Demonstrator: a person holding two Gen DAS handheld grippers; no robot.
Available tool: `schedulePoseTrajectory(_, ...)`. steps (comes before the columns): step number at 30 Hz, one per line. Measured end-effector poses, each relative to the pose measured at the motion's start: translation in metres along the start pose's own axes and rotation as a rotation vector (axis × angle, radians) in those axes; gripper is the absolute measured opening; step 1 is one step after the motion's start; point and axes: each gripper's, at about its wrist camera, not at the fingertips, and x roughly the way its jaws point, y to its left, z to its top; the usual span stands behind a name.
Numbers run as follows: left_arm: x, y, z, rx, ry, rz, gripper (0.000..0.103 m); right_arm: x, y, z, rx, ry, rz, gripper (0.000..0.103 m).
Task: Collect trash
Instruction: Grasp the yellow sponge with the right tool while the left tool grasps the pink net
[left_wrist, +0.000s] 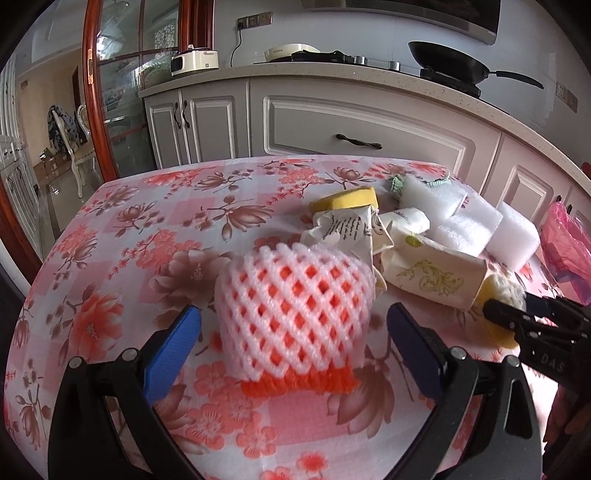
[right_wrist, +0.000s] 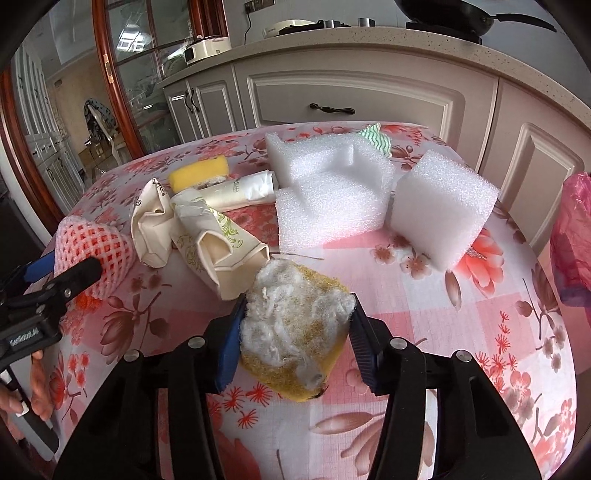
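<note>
A flowered cloth covers the surface (right_wrist: 461, 332), which stands before kitchen cabinets (left_wrist: 369, 122). White foam blocks (right_wrist: 332, 192) sit toward its far side, with crumpled paper wrappers (right_wrist: 207, 236) and a yellow sponge (right_wrist: 199, 173) beside them. A pink plastic bag (right_wrist: 572, 229) hangs at the right edge. The left gripper (left_wrist: 293, 325) has its jaws wide on either side of a pink foam fruit net (left_wrist: 291, 310), not touching it. The right gripper (right_wrist: 295, 332) has its jaws pressed on a worn yellow scouring sponge (right_wrist: 295, 325) near the front.
</note>
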Motion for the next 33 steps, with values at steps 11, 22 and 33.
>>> schedulePoseTrajectory(11,-0.003,0.003,-0.008,0.030,-0.043,-0.036,0.044,-0.010,-0.001,-0.010,0.033,-0.005,-0.006,0.050)
schedulePoseTrajectory(22,-0.038,-0.004,-0.020,0.052,-0.108,-0.051,0.041,-0.026,0.003,-0.018,0.032,-0.048,0.008,0.050)
schedulePoseTrajectory(33,-0.063,-0.036,-0.033,0.125,-0.133,-0.088,0.042,-0.055,-0.020,-0.028,0.078,-0.109,-0.033,0.050)
